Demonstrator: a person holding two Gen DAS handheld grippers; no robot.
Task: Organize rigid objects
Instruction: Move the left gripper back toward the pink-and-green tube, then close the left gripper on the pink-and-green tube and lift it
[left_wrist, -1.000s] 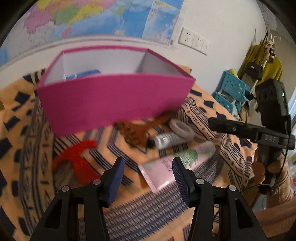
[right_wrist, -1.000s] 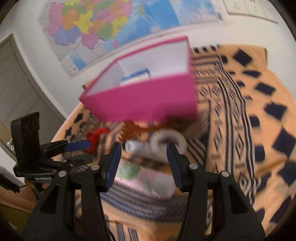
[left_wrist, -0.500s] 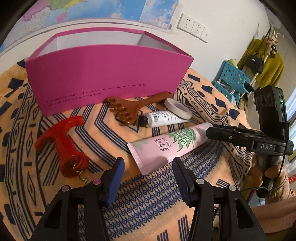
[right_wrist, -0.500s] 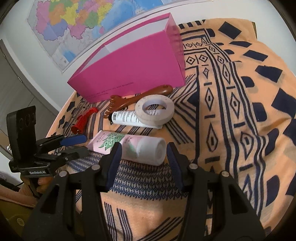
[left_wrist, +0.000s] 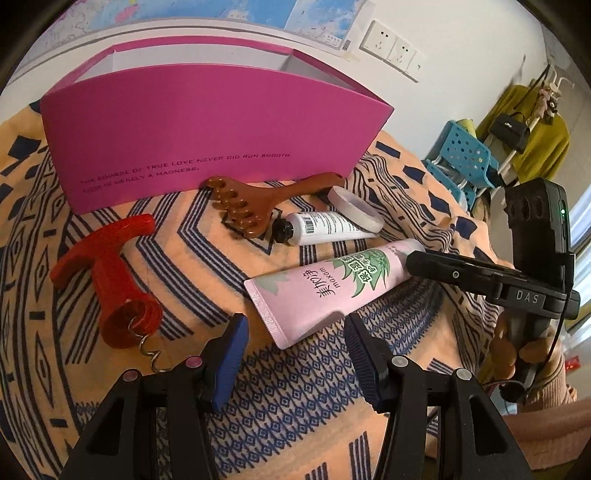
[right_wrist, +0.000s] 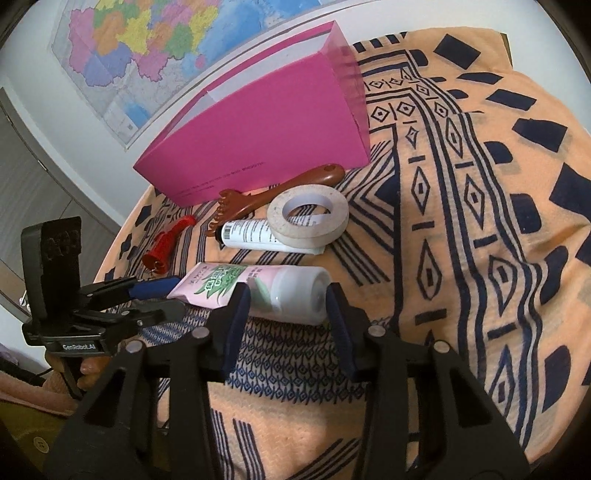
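A pink tube lies flat on the patterned cloth. My right gripper is low at its white cap end. Its jaws are closing with the cap between them, and I see no firm press. My left gripper hangs open just short of the tube's crimped end, holding nothing. Behind lie a white tube, a tape roll, a wooden massager and a red corkscrew. The magenta box stands at the back.
A blue plastic rack and a yellow garment with a black bag stand beyond the table's right edge. Wall sockets and a map are on the wall behind the box. A hand holds the right gripper.
Both cameras sank towards the cloth, so the box's inside no longer shows. The right gripper came down around the pink tube's cap and its jaws narrowed. The left jaws kept their width.
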